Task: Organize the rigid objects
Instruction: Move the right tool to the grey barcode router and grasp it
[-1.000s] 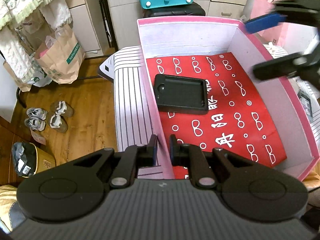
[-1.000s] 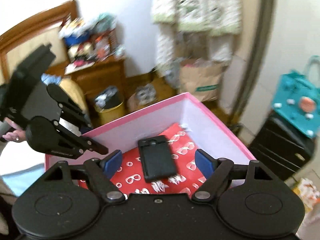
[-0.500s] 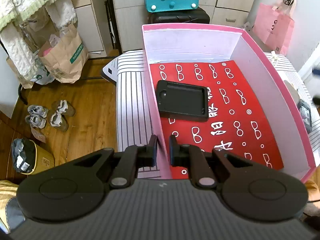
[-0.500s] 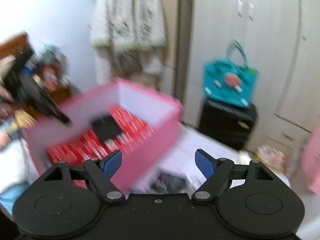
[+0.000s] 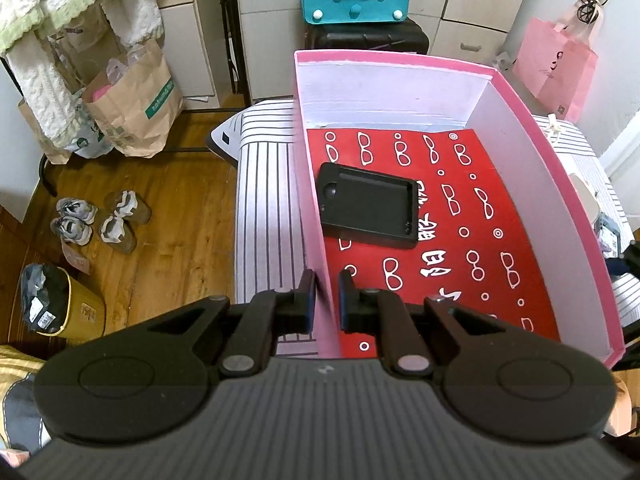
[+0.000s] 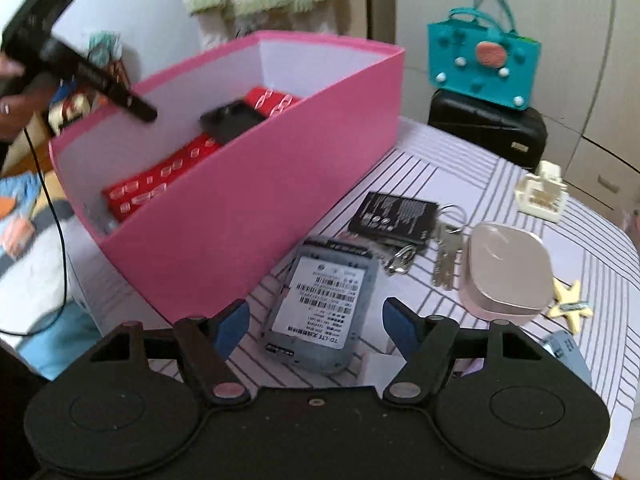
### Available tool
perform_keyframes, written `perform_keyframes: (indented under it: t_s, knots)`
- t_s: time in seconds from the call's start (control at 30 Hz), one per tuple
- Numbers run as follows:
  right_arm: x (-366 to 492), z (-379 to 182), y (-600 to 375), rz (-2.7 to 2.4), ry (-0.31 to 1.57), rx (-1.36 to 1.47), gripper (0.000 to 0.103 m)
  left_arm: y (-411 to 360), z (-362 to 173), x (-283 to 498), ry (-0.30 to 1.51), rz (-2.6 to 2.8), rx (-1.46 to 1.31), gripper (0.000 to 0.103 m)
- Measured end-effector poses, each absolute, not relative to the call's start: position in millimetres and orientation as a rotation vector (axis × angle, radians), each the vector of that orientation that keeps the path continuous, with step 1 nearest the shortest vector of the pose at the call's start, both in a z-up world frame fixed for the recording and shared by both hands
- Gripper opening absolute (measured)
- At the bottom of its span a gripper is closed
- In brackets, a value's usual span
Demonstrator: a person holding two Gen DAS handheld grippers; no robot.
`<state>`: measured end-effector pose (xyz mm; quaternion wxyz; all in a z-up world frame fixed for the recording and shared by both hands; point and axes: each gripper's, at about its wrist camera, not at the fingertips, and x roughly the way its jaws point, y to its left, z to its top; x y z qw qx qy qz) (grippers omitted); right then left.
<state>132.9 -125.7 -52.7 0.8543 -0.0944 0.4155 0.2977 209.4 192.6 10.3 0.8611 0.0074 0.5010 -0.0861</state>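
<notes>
A pink box (image 5: pixel 560 184) (image 6: pixel 248 208) with a red patterned lining stands on the striped table. A black phone case (image 5: pixel 366 211) (image 6: pixel 232 122) lies inside it. My left gripper (image 5: pixel 326 296) is shut on the box's left wall near the front corner. Over the table to the right of the box, my right gripper (image 6: pixel 316 322) hangs with its blue-padded jaws closing, and nothing is pressed between them. A grey device with a barcode label (image 6: pixel 324 312) lies face down just beyond its fingertips. Part of the left gripper (image 6: pixel 80 68) shows at the box's far rim.
On the striped cloth lie a black battery (image 6: pixel 394 214), keys (image 6: pixel 444 256), a pink rounded case (image 6: pixel 506 270), a cream connector (image 6: pixel 542 192) and a yellow star clip (image 6: pixel 568 304). A teal bag (image 6: pixel 482 66) sits on a black case behind. Shoes and paper bags are on the floor at left.
My right gripper swung from above the box out to the right and down over the loose items on the table. The left gripper kept its hold on the box wall.
</notes>
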Motion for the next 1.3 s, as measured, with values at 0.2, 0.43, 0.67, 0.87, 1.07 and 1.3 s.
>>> perform_keyframes:
  t_s: [0.2,0.43,0.67,0.87,1.07,1.3]
  knots:
    - [137.4,-63.5,-114.9,0.623,0.917,-0.267,0.076,190.9,11.0,211.2,1.063,-0.172,0.011,0.011]
    - [152.7,-63.9,-122.6,0.647,0.968,-0.266,0.067,190.7,11.7,211.7,1.065,-0.171,0.016,0.011]
    - [163.4,-65.0,-111.0,0.661,0.957,-0.302,0.068,193.2,12.6,211.8,1.069,-0.171,0.008,0.011]
    - [168.6,-59.8,-117.6,0.635,0.970,-0.287,0.065,192.9,12.3,211.5,1.067,-0.171,0.004,0.011]
    - [166.4,-45.4,-127.4,0.644,0.955,-0.227,0.065,193.9,13.4,211.4,1.066,-0.171,0.005,0.011]
    - [162.7,-18.5,-140.1,0.620,0.894,-0.209,0.065,194.4,15.2,212.8,1.066,-0.174,0.006,0.011]
